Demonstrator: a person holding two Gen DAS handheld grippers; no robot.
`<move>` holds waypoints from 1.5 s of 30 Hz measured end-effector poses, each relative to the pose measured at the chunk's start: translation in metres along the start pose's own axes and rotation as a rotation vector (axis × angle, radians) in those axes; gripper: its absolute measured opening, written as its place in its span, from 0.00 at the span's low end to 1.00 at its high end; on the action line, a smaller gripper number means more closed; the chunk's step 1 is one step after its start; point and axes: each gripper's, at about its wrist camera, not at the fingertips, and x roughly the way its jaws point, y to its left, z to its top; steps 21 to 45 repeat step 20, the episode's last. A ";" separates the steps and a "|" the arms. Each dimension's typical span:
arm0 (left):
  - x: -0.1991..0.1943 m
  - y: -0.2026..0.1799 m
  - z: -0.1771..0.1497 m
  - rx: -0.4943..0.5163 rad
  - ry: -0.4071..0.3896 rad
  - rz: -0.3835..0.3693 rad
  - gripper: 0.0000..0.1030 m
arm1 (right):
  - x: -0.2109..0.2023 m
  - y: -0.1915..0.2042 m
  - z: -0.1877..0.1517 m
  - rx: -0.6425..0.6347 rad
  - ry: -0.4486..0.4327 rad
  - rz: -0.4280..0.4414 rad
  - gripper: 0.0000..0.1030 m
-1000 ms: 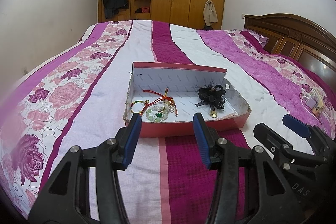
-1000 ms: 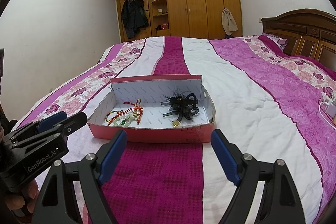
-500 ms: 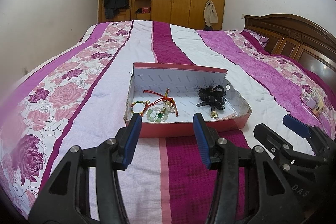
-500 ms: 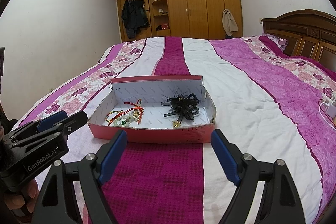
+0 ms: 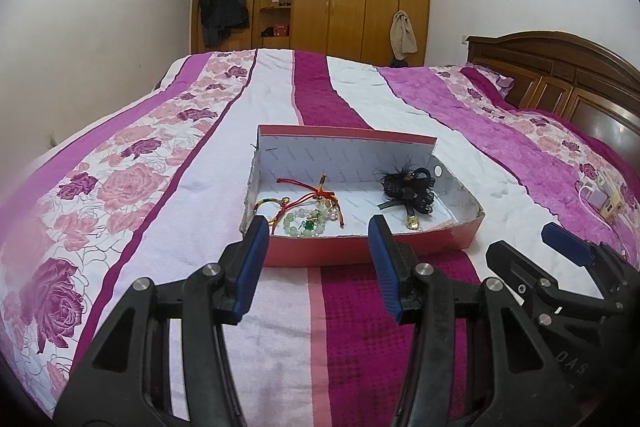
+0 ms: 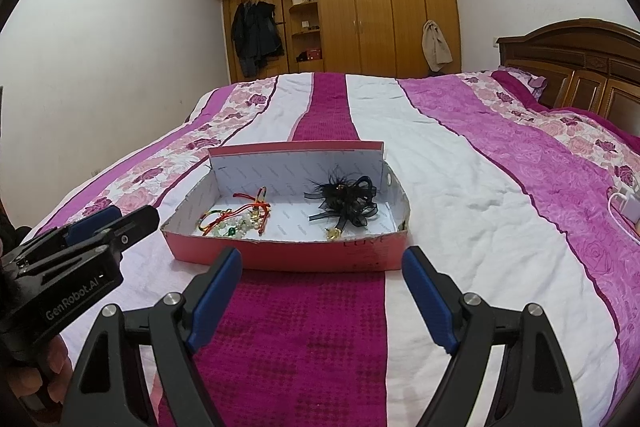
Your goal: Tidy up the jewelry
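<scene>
1. While I hold both tools low over the bed (image 5: 224,115), the pink box (image 5: 360,251) sits just past their tips, so I can see right into it.
2. My left gripper (image 5: 316,259) has its blue pads spread apart with nothing between them. It points at the left end of the box.
3. My right gripper (image 6: 320,291) is spread even wider and it too has hold of nothing. It faces the middle of the box's front wall.
4. All the jewelry I can see lies inside the box. The bead bracelets (image 5: 306,221) and red cord (image 5: 316,193) are bunched together at the left end, touching each other.
5. The black feather bow (image 6: 346,201) lies apart from them at the right end, with a small gold piece (image 6: 334,235) near the front wall.
6. I think the two heaps are apart so the cords do not snag in the feathers.
7. This could be a tidy box that is done, or a box whose tangled left heap is yet to be sorted. I cannot tell which.
</scene>
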 end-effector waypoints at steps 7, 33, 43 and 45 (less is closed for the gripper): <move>0.002 0.000 -0.001 -0.002 0.003 0.004 0.43 | 0.000 0.000 0.000 -0.003 -0.001 -0.001 0.82; 0.003 0.000 -0.003 0.001 0.006 0.005 0.43 | 0.003 0.000 -0.001 -0.005 -0.003 0.000 0.82; 0.003 0.000 -0.003 0.001 0.006 0.005 0.43 | 0.003 0.000 -0.001 -0.005 -0.003 0.000 0.82; 0.003 0.000 -0.003 0.001 0.006 0.005 0.43 | 0.003 0.000 -0.001 -0.005 -0.003 0.000 0.82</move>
